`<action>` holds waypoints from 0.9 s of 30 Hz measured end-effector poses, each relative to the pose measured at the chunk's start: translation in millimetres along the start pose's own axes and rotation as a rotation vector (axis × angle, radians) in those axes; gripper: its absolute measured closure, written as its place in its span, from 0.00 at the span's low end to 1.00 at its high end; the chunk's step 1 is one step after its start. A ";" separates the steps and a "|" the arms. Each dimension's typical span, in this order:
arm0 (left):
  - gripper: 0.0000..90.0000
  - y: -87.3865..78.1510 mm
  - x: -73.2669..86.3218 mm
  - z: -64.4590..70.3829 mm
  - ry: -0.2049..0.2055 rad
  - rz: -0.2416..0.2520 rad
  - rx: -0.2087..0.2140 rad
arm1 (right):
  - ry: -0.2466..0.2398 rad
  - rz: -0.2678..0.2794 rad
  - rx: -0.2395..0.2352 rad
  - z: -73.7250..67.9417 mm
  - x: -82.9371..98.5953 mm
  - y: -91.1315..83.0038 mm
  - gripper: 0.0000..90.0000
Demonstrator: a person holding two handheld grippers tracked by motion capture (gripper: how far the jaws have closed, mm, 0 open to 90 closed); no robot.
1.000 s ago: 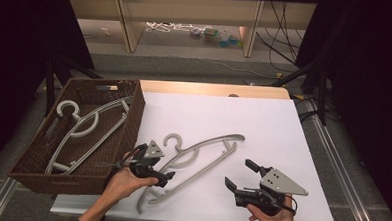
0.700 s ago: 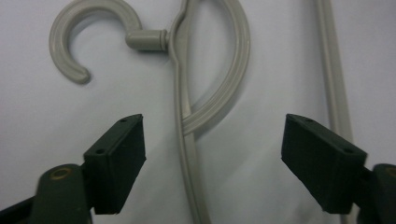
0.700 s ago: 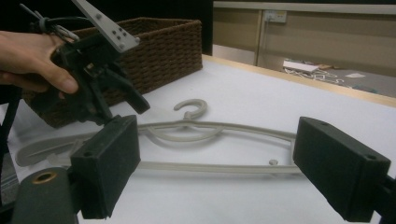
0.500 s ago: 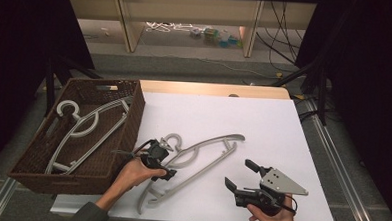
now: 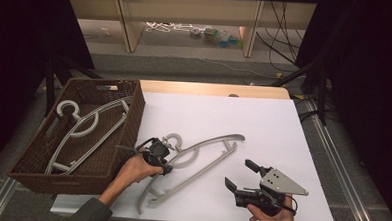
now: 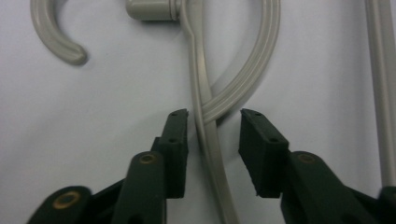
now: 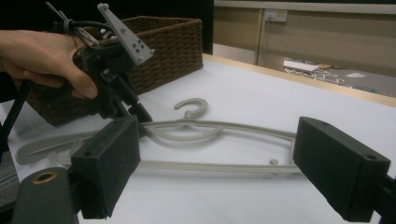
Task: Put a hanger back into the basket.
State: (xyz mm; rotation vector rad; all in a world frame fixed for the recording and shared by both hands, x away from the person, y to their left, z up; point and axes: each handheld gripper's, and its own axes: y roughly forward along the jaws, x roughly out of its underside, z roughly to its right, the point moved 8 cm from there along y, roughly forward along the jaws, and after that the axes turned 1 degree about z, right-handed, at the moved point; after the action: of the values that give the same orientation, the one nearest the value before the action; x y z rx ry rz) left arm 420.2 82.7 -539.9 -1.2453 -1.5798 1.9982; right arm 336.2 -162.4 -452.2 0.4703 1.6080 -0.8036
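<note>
I've got the left claw (image 6: 214, 119) open, jaws astride the neck of the pale grey plastic hanger (image 5: 202, 151) lying flat mid-frame on the white surface (image 5: 263, 118). Step looks like pre-grasp. Next I need to close on that thin bar, probably lift toward the brown wicker basket (image 5: 134, 113) at left. Right claw (image 5: 241, 176) open, idle, lower right, holding nothing.

Pale grey hanger (image 5: 197, 160) on the white table (image 5: 263, 118); beside that table, a dark brown woven basket (image 5: 128, 122) holds another pale grey hanger (image 5: 83, 128); black gripper jaws.
</note>
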 end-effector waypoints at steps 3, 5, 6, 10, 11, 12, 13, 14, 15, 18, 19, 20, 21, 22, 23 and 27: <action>0.76 -1.3 0.6 -1.0 0.017 -0.034 0.007 | 0.004 -0.023 0.010 0.0 1.7 -1.7 0.17; 0.80 -1.2 0.1 -1.9 0.001 -0.044 0.009 | 0.006 -0.002 0.014 0.6 0.3 -0.6 0.17; 0.82 -1.3 0.2 -2.6 0.005 -0.049 0.008 | 0.000 0.007 0.011 0.9 -0.6 -0.2 0.18; 0.84 -0.7 -1.3 -3.9 0.010 -0.062 0.008 | -0.002 -0.004 0.008 0.8 -0.1 -1.7 0.18; 0.84 -0.7 -1.3 -3.1 0.006 -0.067 0.007 | 0.002 -0.004 0.010 0.6 -0.3 -2.0 0.18; 0.85 -0.7 -1.5 -2.7 0.007 -0.070 0.005 | 0.003 -0.005 0.010 0.4 -0.5 -1.8 0.18; 0.85 -0.3 -1.7 -2.4 0.008 -0.067 0.003 | -0.001 -0.007 0.009 0.2 -0.3 -1.6 0.18; 0.84 -0.1 -1.9 -2.3 0.010 -0.066 0.004 | -0.002 -0.011 0.005 -0.1 0.1 -1.6 0.18; 0.84 0.0 -1.7 -1.9 0.010 -0.065 0.001 | -0.004 -0.015 0.012 0.3 0.5 -1.9 0.18; 0.83 0.1 -1.8 0.2 0.039 -0.069 -0.030 | -0.003 -0.002 0.015 0.3 -0.7 -0.8 0.18; 0.84 0.5 -2.1 0.1 0.044 -0.068 -0.031 | 0.007 0.006 0.002 -1.2 -0.8 0.5 0.18; 0.84 -0.1 -1.8 -0.2 0.039 -0.073 -0.030 | 0.002 -0.007 0.000 -0.7 0.1 -0.3 0.18; 0.85 -0.4 -1.5 -0.5 0.039 -0.073 -0.028 | 0.005 -0.008 0.000 -1.0 0.3 -0.2 0.18; 0.85 -0.5 -1.6 -1.0 0.045 -0.066 -0.029 | 0.004 -0.007 -0.001 -1.3 0.2 -0.1 0.18; 0.85 -0.1 -1.6 -0.2 0.041 -0.059 -0.027 | -0.002 -0.012 0.004 -1.0 0.3 -0.3 0.18; 0.88 -0.1 -3.5 -1.9 0.052 -0.022 -0.019 | -0.005 -0.006 0.015 -0.4 -0.7 -0.7 0.18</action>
State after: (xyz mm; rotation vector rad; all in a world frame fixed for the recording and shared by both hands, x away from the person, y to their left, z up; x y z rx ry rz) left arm 423.7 81.5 -538.3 -1.2705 -1.5854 1.9259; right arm 335.6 -162.5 -451.3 0.4747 1.6005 -0.8215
